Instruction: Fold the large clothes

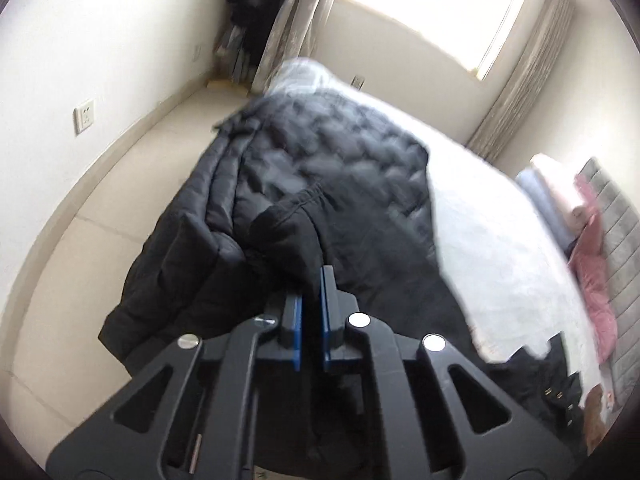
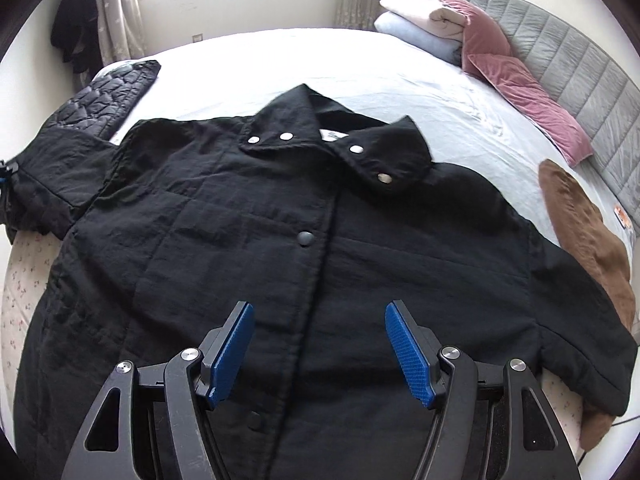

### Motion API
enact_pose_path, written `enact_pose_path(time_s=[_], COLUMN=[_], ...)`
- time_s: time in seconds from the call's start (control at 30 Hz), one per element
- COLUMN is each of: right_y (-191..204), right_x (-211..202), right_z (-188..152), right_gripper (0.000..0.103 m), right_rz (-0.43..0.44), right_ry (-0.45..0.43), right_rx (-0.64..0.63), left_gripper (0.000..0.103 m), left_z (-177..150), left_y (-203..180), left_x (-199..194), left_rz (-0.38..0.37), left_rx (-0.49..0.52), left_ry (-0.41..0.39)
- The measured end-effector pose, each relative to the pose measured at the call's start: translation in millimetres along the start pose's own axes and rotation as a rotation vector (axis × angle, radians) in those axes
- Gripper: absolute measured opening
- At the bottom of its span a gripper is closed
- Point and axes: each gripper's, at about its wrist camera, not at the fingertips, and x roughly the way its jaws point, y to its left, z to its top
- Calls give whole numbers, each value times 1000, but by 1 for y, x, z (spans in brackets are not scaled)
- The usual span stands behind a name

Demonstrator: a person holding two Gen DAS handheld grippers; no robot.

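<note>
A black jacket [image 2: 304,240] lies flat, front up, on the white bed [image 2: 360,64], collar away from me, snaps showing. My right gripper [image 2: 320,344] is open and empty, hovering over the jacket's lower front. My left gripper [image 1: 311,280] is shut on the cuff of the jacket's left sleeve [image 1: 288,228], held up at the bed's left side. That sleeve shows at the far left of the right wrist view [image 2: 48,176]. A black quilted coat [image 1: 328,152] lies beyond the sleeve.
The quilted coat [image 2: 108,92] lies at the bed's far left corner. Folded blankets and pink pillows [image 2: 516,76] sit by the grey headboard [image 2: 580,68]. A brown garment [image 2: 588,232] lies at the right edge. Floor [image 1: 100,216] lies left of the bed.
</note>
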Motion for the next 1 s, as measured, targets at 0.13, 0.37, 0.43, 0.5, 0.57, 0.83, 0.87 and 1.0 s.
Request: enact_pose_path(time_s=[0.13,0.37,0.43,0.5,0.57,0.83,0.87,1.0], right_y=[66,177,200,230,253,217,209,170], right_x=[24,84,102,137,167,130,122,86], right_z=[27,74,90,108,118,109,101,69], right_gripper=[69,67,56,34,36,55,57,61], right_rz=[90,290,328,284,190,358,362,352], right_ry=[-52,-93,-111,-49,-28,-66,-56,-52], right_rx=[-62,-69,-31,-61,-129,8,-1,-60], left_gripper=[7,8,8,7,7,7,7,7], left_z=[-26,-78,-77,-77,-78,-47,-43,-26], left_y=[21,98,103,99,97,67,58,5], left_x=[-73,-19,-26,-35,-46,-81,-88,-116], left_rz=[-97,-33,-69,-81,-109,-204,-221,-317], left_rx=[-103,-265,-299,-304,-325,-210,-190,-100], left_ry=[-301,-110,-123,-142,-152,-210,-220,-253])
